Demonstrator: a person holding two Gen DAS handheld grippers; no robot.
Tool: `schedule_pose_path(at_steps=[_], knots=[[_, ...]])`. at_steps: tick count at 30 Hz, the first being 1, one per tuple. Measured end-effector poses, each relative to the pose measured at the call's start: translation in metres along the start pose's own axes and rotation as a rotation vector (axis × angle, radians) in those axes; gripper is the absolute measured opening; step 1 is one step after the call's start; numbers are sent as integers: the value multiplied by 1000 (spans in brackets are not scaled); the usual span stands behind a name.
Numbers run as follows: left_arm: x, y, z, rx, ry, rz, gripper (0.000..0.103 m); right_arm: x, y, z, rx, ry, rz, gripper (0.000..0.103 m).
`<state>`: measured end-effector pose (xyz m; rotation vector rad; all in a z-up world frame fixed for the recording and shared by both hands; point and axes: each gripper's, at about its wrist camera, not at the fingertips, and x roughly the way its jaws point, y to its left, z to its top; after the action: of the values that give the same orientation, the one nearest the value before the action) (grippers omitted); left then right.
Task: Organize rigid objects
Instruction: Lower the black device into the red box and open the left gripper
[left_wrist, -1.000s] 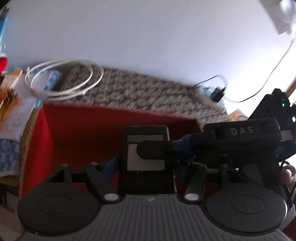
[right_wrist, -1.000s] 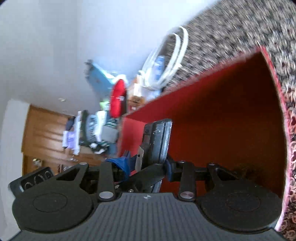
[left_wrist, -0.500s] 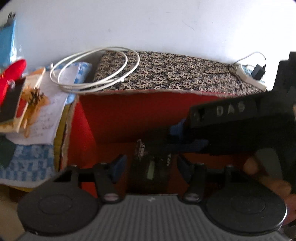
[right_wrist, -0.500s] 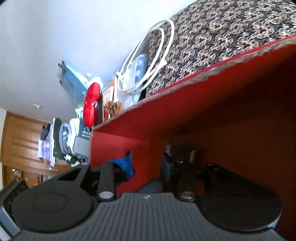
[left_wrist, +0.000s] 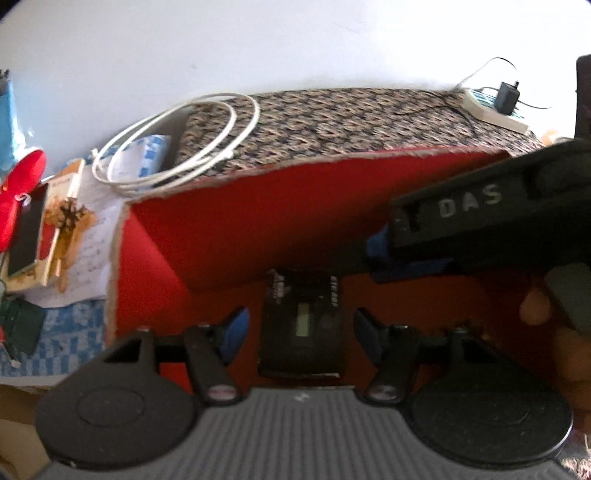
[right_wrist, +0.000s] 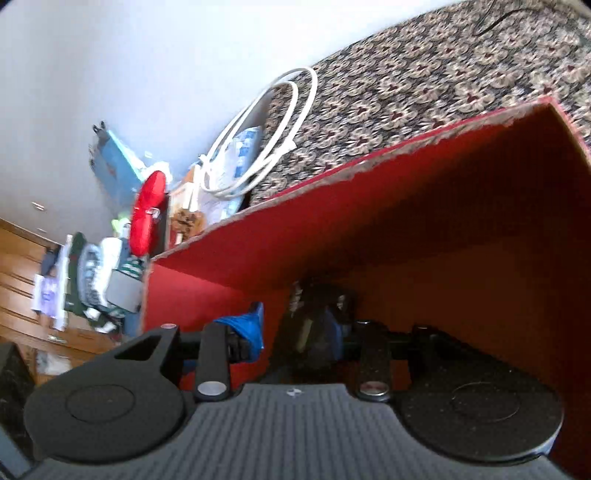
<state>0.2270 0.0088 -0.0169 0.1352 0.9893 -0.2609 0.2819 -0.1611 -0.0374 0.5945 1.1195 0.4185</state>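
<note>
The thing I am sorting is a small black rectangular device (left_wrist: 301, 326) with a pale little window in its middle and rows of fine white markings near its far corners; the pictures are too blurred to read them. It rests inside a red cardboard box (left_wrist: 236, 225), down on the box floor close to the far wall.

The box has rough, torn top edges showing brown card. Its far wall rises steeply behind the device and its left wall closes in at a corner, so the room around the device is a red pocket, open mainly upward and toward me. Beyond the far edge spreads a dark floral-patterned cloth (left_wrist: 332, 118), with a coiled white cable (left_wrist: 177, 147) lying half on it. A white power strip (left_wrist: 495, 114) with a black plug sits at the cloth's far right.

My left gripper (left_wrist: 299, 325) has its blue-tipped jaws spread wide, one on each side of the device with a clear gap on both flanks; they have just been opening and are not pressing on it.

My right gripper (right_wrist: 295, 328), a black body lettered DAS in the left view, reaches into the box from the right. Its jaws stand narrower and have just opened a little. From its own camera the device (right_wrist: 314, 325) lies between the blue fingertips, but blur and shadow hide whether the pads touch it, so I cannot tell.
</note>
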Motion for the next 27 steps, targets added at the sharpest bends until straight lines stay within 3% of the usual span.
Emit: schedule_pose_path(at_steps=[3, 9, 15, 18, 27], knots=[[-4, -8, -4, 35, -34, 55, 67, -5, -2, -3, 0, -27, 8, 21], [-15, -14, -8, 44, -83, 123, 78, -25, 17, -23, -133, -122, -94, 21], [-31, -17, -16, 5, -95, 124, 86, -51, 23, -42, -192, -233, -186, 21], [-41, -21, -20, -5, -111, 169, 95, -63, 22, -50, -188, -266, -182, 21], [-78, -27, -34, -79, -142, 221, 99, -91, 26, -76, -205, -314, -193, 21]])
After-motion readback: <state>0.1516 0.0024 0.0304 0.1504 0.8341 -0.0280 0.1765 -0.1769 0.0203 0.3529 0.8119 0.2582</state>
